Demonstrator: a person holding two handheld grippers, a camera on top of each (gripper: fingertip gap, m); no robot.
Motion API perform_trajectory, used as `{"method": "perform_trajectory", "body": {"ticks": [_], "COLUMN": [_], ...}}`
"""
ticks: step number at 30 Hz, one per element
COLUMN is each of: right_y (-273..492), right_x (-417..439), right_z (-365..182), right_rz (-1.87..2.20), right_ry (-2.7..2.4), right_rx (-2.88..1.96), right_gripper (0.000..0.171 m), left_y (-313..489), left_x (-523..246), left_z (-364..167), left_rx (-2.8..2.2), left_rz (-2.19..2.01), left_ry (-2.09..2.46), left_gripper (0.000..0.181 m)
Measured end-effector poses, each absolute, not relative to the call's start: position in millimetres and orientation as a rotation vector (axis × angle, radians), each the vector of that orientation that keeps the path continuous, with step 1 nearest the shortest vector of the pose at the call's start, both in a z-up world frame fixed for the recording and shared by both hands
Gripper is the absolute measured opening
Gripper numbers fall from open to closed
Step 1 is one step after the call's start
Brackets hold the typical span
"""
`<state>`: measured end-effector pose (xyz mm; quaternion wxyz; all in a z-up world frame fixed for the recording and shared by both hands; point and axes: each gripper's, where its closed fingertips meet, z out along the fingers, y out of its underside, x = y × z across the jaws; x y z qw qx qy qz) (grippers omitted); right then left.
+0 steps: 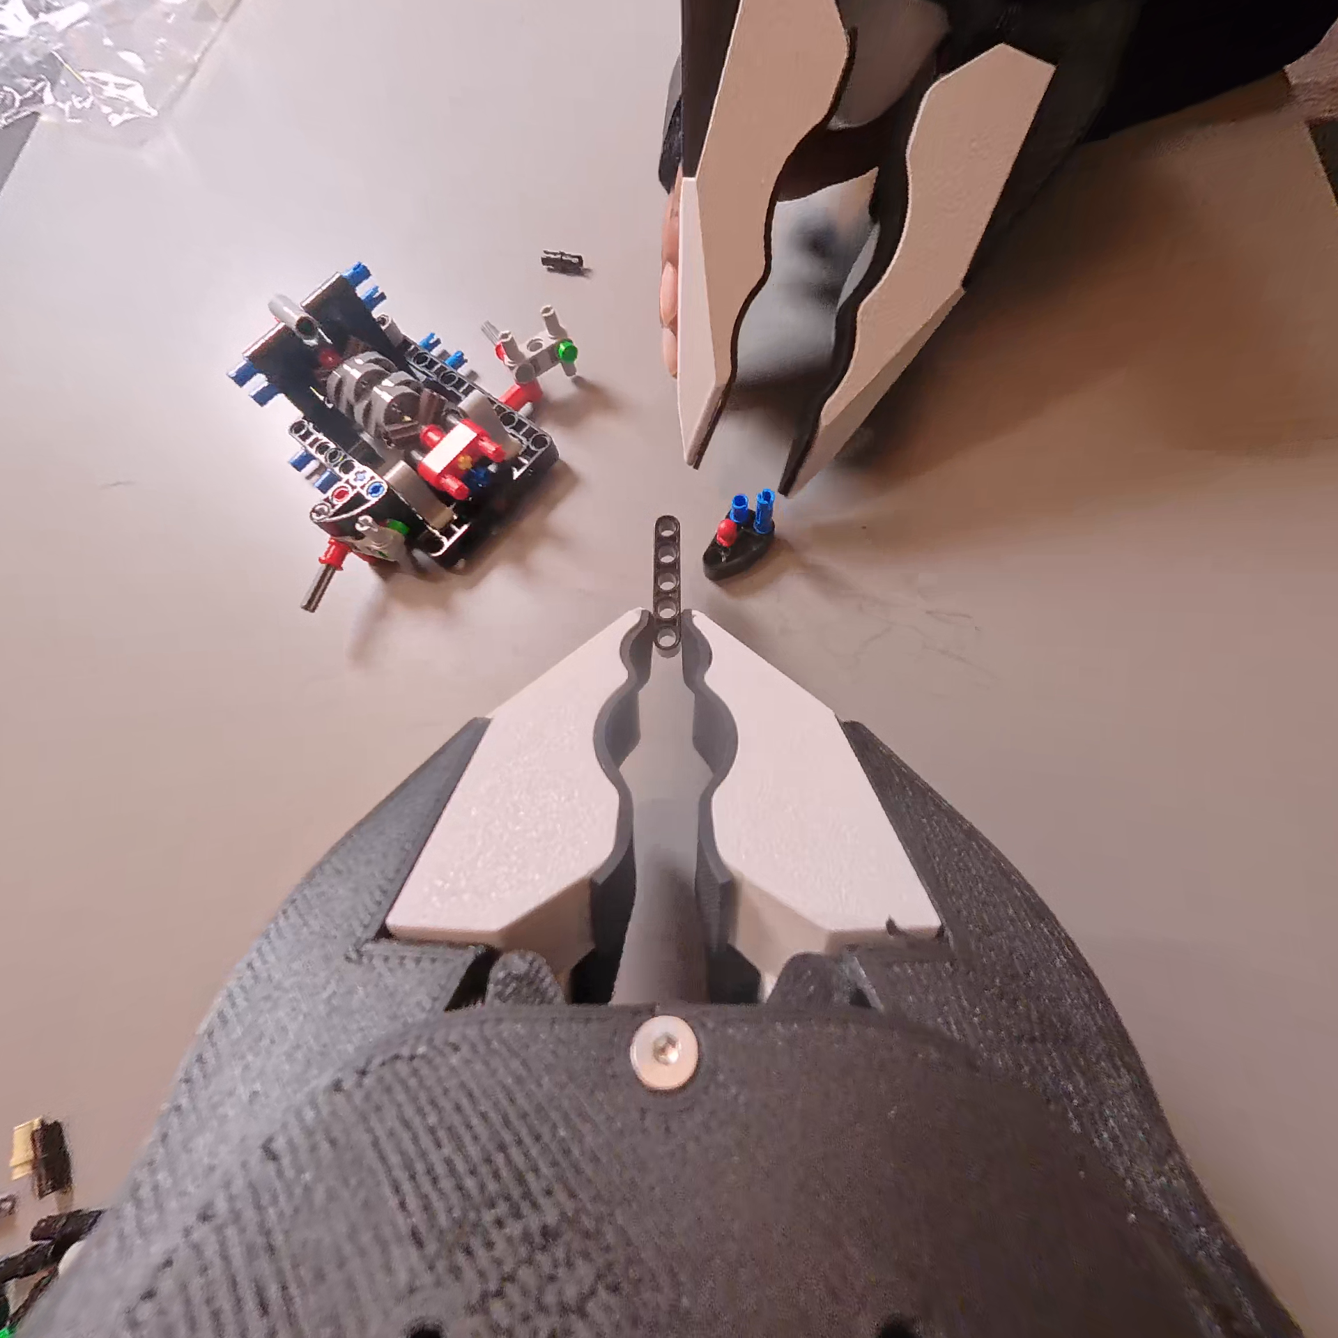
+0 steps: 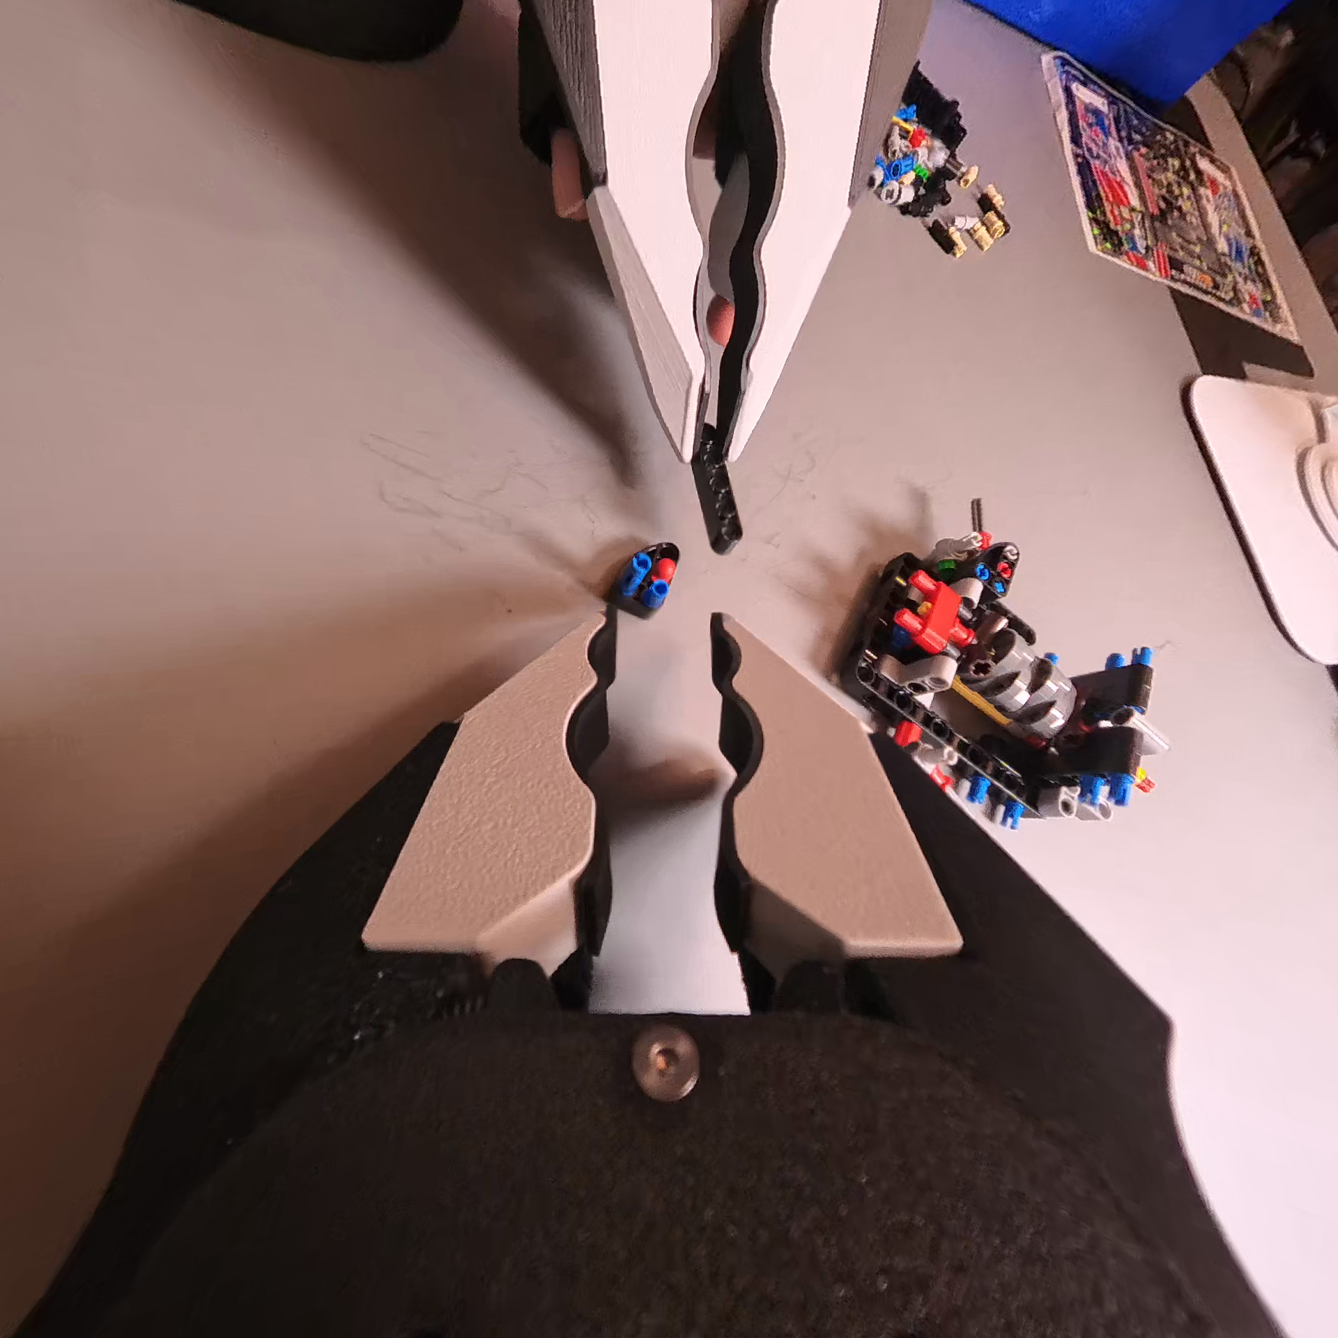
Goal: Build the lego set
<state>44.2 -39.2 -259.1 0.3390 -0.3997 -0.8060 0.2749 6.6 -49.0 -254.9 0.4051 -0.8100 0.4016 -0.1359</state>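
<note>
My left gripper (image 1: 665, 615) is shut on a thin black beam with holes (image 1: 666, 572), which sticks forward above the table; it also shows in the right wrist view (image 2: 718, 499). My right gripper (image 2: 660, 615) is open and empty, its tips just over a small black piece with blue and red pins (image 2: 646, 577). In the left wrist view that piece (image 1: 738, 537) lies beside the beam's tip, below the right gripper (image 1: 740, 474). The part-built black, grey and red model (image 1: 405, 427) lies left of it; in the right wrist view the model (image 2: 999, 680) lies at the right.
A small grey connector assembly with a green pin (image 1: 539, 355) and a loose black pin (image 1: 563, 261) lie near the model. Loose parts (image 2: 934, 174), an instruction booklet (image 2: 1173, 195) and a white tray (image 2: 1274, 507) sit at the far right. Plastic bags (image 1: 65, 65) lie far left.
</note>
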Motion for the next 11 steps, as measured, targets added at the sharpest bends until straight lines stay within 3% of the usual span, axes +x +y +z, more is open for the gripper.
{"method": "perform_trajectory", "body": {"ticks": [1,11], "right_y": [-40,-42], "right_x": [42,30], "right_z": [-259,-264], "right_rz": [0.708,0.714], "right_ry": [-2.094,-2.152], "right_rx": [-1.078,-1.134], "right_gripper": [0.023,0.01], "left_y": [-48,-47], "left_x": [6,3], "left_z": [-256,-250], "left_rx": [-2.046,-2.032], "left_rz": [-0.336,-0.356], "left_ry": [1.012,0.981], "left_gripper": [0.005,0.005]}}
